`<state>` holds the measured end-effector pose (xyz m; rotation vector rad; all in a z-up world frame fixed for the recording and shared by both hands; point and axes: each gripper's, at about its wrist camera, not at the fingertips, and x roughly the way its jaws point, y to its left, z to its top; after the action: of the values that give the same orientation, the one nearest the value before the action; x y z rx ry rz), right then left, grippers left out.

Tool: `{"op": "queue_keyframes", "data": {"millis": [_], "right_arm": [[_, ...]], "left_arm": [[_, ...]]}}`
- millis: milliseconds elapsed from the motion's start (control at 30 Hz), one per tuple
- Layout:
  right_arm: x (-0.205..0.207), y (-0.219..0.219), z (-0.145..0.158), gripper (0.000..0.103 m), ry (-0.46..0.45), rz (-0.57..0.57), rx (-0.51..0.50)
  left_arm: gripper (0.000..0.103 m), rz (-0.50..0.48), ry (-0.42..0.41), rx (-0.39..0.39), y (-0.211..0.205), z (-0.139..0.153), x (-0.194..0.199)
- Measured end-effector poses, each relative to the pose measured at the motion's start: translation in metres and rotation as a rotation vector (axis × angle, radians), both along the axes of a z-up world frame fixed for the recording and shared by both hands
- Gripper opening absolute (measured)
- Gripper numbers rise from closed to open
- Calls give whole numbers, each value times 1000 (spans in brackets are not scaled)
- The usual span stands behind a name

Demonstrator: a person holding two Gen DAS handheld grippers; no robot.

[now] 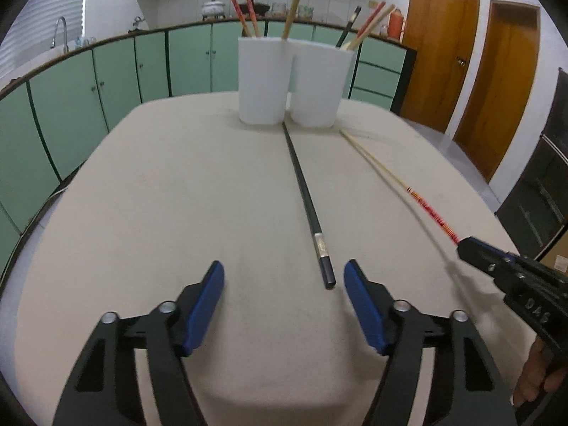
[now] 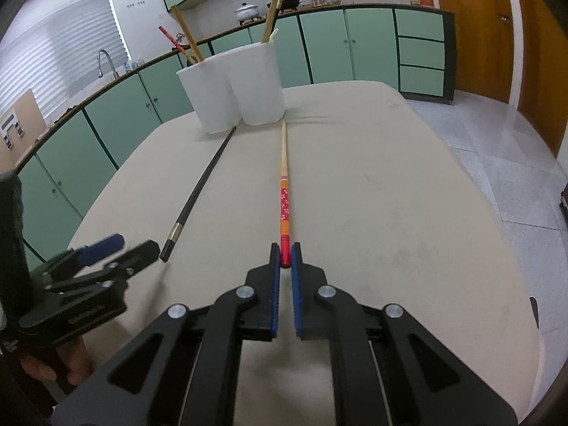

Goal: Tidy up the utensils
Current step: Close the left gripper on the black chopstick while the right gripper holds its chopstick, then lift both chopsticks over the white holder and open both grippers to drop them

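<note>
Two white cups (image 1: 262, 78) (image 2: 257, 83) stand side by side at the far end of the beige table (image 1: 159, 195), each holding several chopsticks. A black chopstick (image 1: 307, 198) (image 2: 198, 191) lies on the table, pointing from the cups toward me. My left gripper (image 1: 284, 277) is open, its blue pads either side of the chopstick's near end, slightly short of it. My right gripper (image 2: 285, 254) is shut on the red end of a red-and-wood chopstick (image 2: 284, 191), which also shows in the left wrist view (image 1: 397, 184).
Green kitchen cabinets (image 1: 106, 81) with a counter run behind the table. Wooden doors (image 1: 472, 60) stand at the right. A dark oven unit (image 1: 546, 184) is at the far right. The right gripper (image 1: 468, 248) shows in the left wrist view; the left gripper (image 2: 120, 246) shows in the right wrist view.
</note>
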<state>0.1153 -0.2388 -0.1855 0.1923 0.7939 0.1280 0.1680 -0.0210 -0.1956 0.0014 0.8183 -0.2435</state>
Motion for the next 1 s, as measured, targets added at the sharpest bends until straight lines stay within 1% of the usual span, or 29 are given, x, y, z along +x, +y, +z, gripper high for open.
{"op": "queue_keyframes", "data": {"millis": [100, 233, 333, 433, 467, 500, 567, 633, 833, 900, 1000], "right_arm": [[0, -1, 0, 5, -5, -1, 4], [-1, -4, -1, 5, -6, -4, 17], [-1, -6, 0, 5, -8, -5, 27], [-1, -7, 0, 5, -10, -6, 34], [-1, -8, 0, 5, -10, -7, 36], [-1, -8, 0, 5, -10, -7, 38], [-1, -9, 0, 5, -10, -7, 42], [-1, -9, 1, 5, -13, -5, 42], [-6, -10, 7, 5, -29, 1, 24], [-7, -9, 11, 5, -41, 6, -1], [-9, -9, 24, 5, -83, 12, -44]], "left_arm": [[61, -4, 20, 15, -6, -3, 2], [58, -4, 26, 36, -13, -6, 2], [50, 3, 30, 47, -15, -6, 4], [35, 3, 30, 53, -18, -5, 3], [24, -2, 29, 55, -20, -5, 3], [15, -9, 28, 58, -24, -5, 2], [7, -16, 22, 73, -30, -5, 1], [7, -14, 18, 86, -32, -6, 1], [6, 0, 34, 42, -22, 2, 0], [6, 1, 23, 39, -17, 11, -3], [6, 7, -13, 26, -9, 30, -7]]}}
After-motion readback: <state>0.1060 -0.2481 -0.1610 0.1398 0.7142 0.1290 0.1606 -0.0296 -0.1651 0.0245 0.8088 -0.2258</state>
